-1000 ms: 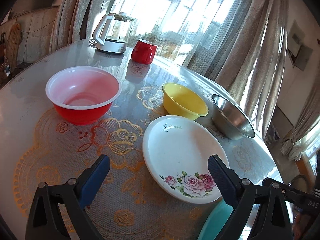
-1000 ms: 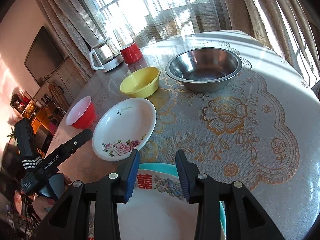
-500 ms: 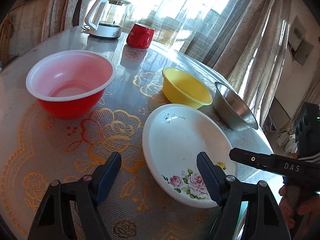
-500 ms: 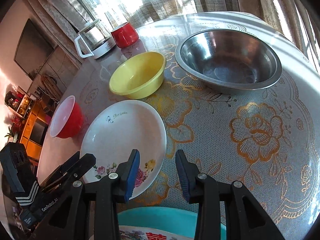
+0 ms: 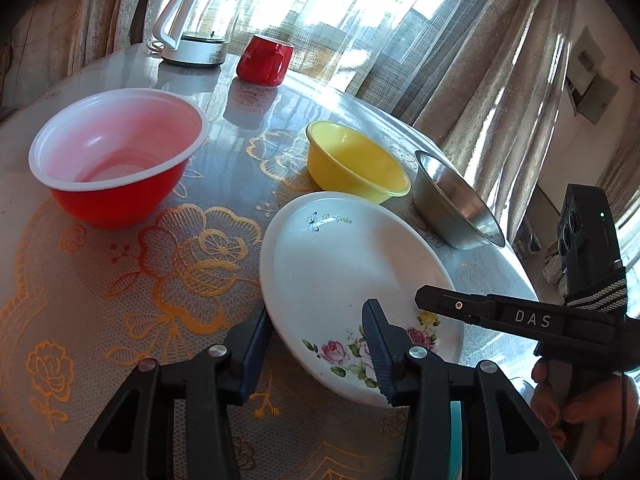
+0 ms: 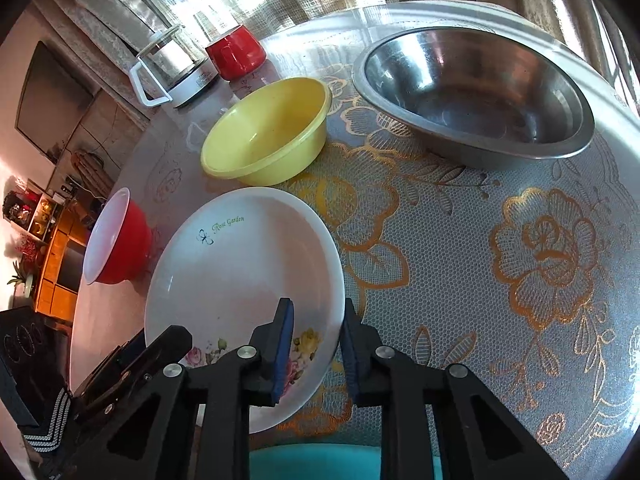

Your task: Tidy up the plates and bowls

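**Both claws straddle the rose plate's near rim**

L claw (image 5: 320,344) is partly open, its blue pads either side of the near-left rim of the white rose plate (image 5: 352,276); one pad sits outside the rim on the lace cloth, the other (image 5: 378,344) over the plate's floral edge; can't tell if either pad touches the plate; R claw (image 6: 314,340) is partly open too, narrower gap, w/ the plate's near-right rim (image 6: 240,280) between its pads; contact not clear there either; plate lies flat on the desk (image 6: 500,280), printed "Rose Garden" at its far side; just behind it, nearly touching, the yellow bowl (image 6: 264,136), upright; steel bowl (image 6: 472,92) to the right of the yellow one, near but apart; red bowl w/ white inside (image 5: 116,156) stands well left of the plate, upright; at the far edge by the curtains, a red mug (image 5: 264,60) beside a glass kettle w/ white handle (image 5: 196,28); a teal dish edge (image 6: 316,460) shows under the R claw at the bottom of the right wrist view, close to the plate; in the left wrist view the R claw's black arm marked "DAS" reaches over the plate's right side, the person's hand (image 5: 588,404) gripping its handle
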Tool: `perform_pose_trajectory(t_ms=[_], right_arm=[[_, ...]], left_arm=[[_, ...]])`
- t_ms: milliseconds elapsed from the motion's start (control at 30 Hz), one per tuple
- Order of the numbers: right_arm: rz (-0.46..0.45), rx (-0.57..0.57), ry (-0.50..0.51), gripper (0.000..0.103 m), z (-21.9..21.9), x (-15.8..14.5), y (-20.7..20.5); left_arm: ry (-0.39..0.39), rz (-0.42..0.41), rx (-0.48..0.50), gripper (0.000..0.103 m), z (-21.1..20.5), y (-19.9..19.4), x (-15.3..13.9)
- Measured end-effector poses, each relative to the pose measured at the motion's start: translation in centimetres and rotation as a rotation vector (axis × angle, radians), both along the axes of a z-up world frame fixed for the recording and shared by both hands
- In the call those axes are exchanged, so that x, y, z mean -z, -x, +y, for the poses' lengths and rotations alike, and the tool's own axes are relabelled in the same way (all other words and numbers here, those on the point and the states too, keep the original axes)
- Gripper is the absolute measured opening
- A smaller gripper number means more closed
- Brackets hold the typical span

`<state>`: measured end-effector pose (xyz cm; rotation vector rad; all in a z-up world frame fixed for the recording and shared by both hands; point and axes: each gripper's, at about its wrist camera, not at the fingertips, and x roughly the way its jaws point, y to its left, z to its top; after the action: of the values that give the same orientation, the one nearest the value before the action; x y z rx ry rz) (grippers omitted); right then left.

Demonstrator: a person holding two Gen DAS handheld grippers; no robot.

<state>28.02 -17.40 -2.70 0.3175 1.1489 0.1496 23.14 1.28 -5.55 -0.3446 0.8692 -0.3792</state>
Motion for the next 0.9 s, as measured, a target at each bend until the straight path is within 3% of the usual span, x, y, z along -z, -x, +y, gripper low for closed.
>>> perform_pose_trajectory(t_ms=[133,567,900], right_arm=[[-0.013,-0.037,0.068,0.016,0.6,-0.1,0.0],[-0.079,-0.033,0.135,0.016,0.6,-1.7,1.6],[-0.151,0.000,0.137,0.016,-0.5,-3.7,3.8]], left_arm=[[0.004,0.002,-0.008,0.039,0.2,0.1,0.0],[-0.006,-0.007,0.040,0.039,-0.5,0.4,-0.2],[-0.013,-0.105,0.100,0.039,-1.5,1.7,-1.6]])
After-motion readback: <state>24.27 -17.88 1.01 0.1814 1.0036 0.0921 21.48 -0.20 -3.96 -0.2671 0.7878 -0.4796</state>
